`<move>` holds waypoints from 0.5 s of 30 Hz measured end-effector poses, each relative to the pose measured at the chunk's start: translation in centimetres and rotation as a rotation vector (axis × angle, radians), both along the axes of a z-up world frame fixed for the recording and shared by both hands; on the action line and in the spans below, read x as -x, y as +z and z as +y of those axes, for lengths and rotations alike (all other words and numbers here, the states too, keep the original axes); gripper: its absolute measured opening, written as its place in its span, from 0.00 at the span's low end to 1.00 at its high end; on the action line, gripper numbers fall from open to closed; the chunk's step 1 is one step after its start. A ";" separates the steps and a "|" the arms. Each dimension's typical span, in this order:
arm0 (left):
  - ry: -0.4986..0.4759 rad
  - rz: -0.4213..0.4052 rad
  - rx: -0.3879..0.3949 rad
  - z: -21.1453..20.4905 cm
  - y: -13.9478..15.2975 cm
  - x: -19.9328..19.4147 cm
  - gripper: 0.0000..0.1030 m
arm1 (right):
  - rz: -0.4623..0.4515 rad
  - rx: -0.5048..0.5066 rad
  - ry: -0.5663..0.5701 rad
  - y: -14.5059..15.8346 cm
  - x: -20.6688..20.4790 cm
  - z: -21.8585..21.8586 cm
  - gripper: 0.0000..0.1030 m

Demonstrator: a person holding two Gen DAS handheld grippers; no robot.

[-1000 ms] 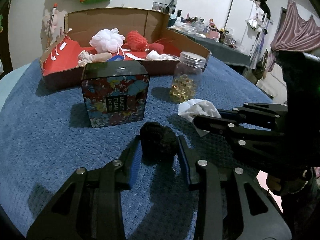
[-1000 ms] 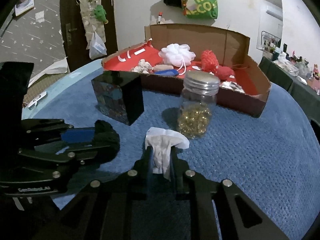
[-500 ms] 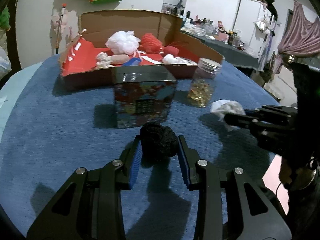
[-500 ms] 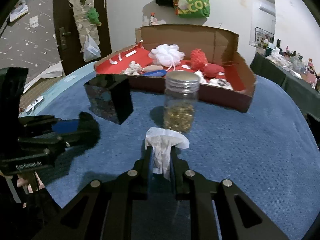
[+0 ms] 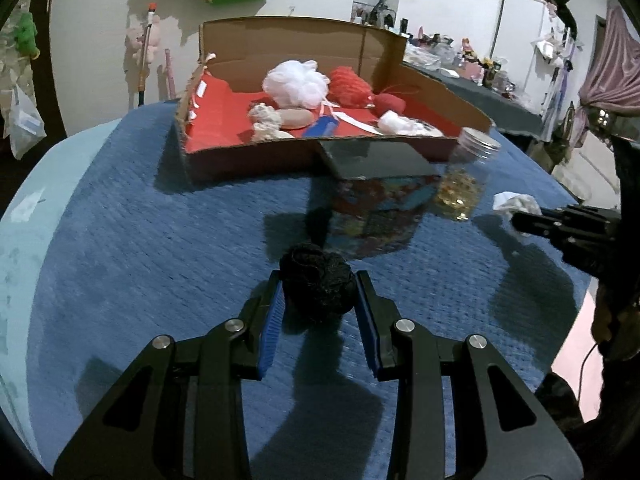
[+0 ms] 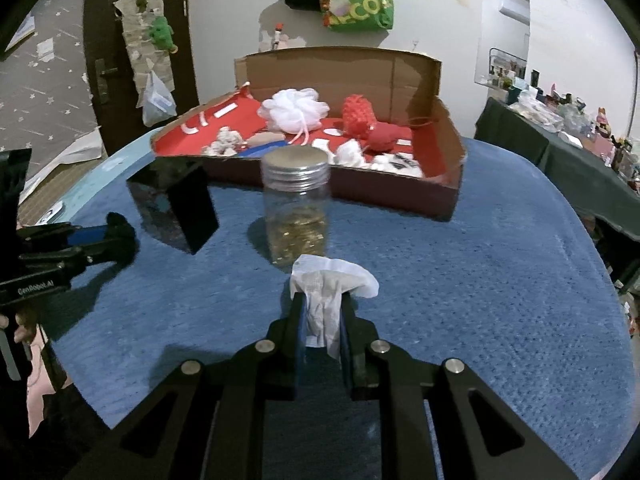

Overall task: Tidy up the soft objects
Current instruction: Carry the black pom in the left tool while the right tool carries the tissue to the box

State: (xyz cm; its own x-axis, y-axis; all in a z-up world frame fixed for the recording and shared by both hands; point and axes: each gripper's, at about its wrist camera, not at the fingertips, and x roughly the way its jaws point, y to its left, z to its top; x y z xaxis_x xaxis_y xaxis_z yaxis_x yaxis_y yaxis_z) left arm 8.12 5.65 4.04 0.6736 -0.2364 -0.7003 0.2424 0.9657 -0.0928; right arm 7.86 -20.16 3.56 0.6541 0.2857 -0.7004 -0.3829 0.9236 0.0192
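Observation:
My left gripper (image 5: 319,294) is shut on a black fuzzy ball (image 5: 318,286) and holds it above the blue cloth. My right gripper (image 6: 323,314) is shut on a crumpled white tissue (image 6: 330,286) above the cloth. The tissue also shows in the left wrist view (image 5: 516,204). A cardboard box (image 6: 440,196) with a red lining stands at the back. It holds a white mesh pouf (image 6: 294,110), a red knitted piece (image 6: 358,118) and other soft items. The box also shows in the left wrist view (image 5: 240,160).
A glass jar (image 6: 296,210) with a metal lid and gold contents stands in front of the box, just beyond the tissue. A dark patterned carton (image 6: 176,200) stands to its left. The round table carries a blue towel (image 6: 500,264). Cluttered tables stand far right.
Both grippers have risen and pulled back with their loads. The left one has shifted left, so the carton and jar now sit further right in its view.

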 end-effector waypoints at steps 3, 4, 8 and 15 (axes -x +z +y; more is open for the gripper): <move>0.001 0.008 -0.032 0.6 0.1 -0.9 0.32 | 0.005 0.009 -0.013 0.1 -0.8 -0.4 0.15; 0.001 0.010 -0.037 0.8 0.1 -1.2 0.32 | 0.005 0.015 -0.017 0.2 -1.1 -0.5 0.15; -0.007 0.017 -0.051 1.5 0.5 -2.5 0.32 | 0.013 0.034 -0.031 0.5 -2.5 -0.8 0.15; -0.034 0.016 -0.059 1.8 1.6 -4.3 0.32 | 0.014 0.046 -0.041 1.3 -4.5 -1.2 0.15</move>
State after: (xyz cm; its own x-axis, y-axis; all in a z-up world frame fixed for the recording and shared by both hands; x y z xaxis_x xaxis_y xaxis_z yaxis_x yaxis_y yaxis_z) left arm 12.38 7.41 5.61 0.6543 -0.2173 -0.7243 0.2745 0.9607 -0.0402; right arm 12.36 -21.36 4.88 0.6544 0.2260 -0.7216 -0.3443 0.9387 -0.0183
